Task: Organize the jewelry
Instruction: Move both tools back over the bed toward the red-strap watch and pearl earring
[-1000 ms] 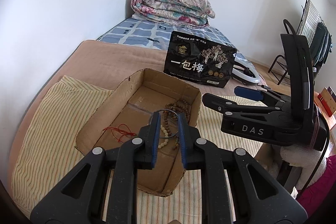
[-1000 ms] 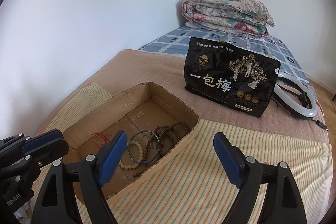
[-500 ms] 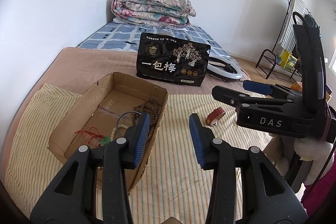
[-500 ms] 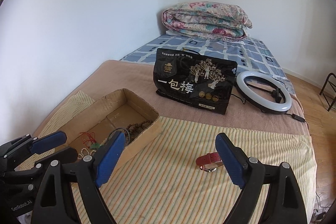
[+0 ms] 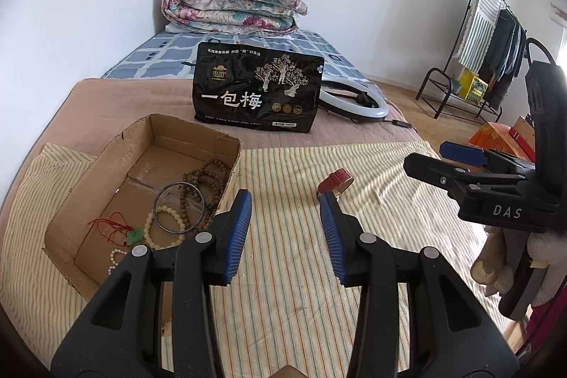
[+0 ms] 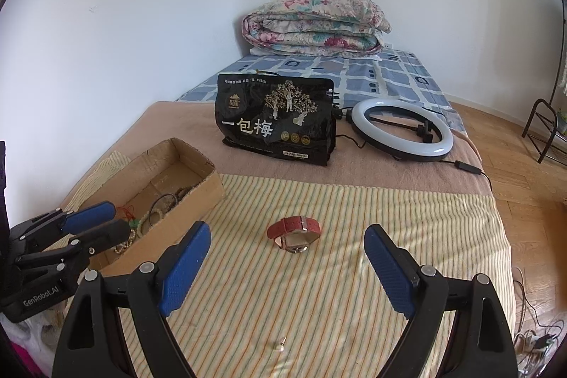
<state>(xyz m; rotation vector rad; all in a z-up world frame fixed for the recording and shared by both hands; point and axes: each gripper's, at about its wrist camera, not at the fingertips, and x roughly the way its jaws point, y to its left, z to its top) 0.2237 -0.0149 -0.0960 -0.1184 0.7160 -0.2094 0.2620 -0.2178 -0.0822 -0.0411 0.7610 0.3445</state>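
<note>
An open cardboard box (image 5: 106, 158) (image 6: 198, 186) sits on a striped cloth. It holds a dark metal bangle (image 5: 179, 208), brown bead strings (image 5: 209, 172), a white bead bracelet (image 5: 159, 229) and a red cord with a green pendant (image 5: 124, 229). A red-strapped watch (image 5: 335, 181) (image 6: 296, 232) lies on the cloth right of the box. My left gripper (image 5: 285, 229) is open and empty, just right of the box. My right gripper (image 6: 287, 268) is open and empty, with the watch straight ahead between its fingers. A tiny pale earring-like piece (image 6: 281, 343) lies near me.
A black snack bag (image 5: 258, 87) (image 6: 276, 119) stands behind the box. A ring light (image 6: 404, 133) and its cable lie right of the bag. A folded quilt (image 6: 315, 25) sits at the bed's far end. A clothes rack (image 5: 485, 34) stands on the wooden floor at right.
My left gripper has opened, let go of the metal bangle into the box, and swung right. My right gripper has also swung right, bringing the watch into view.
</note>
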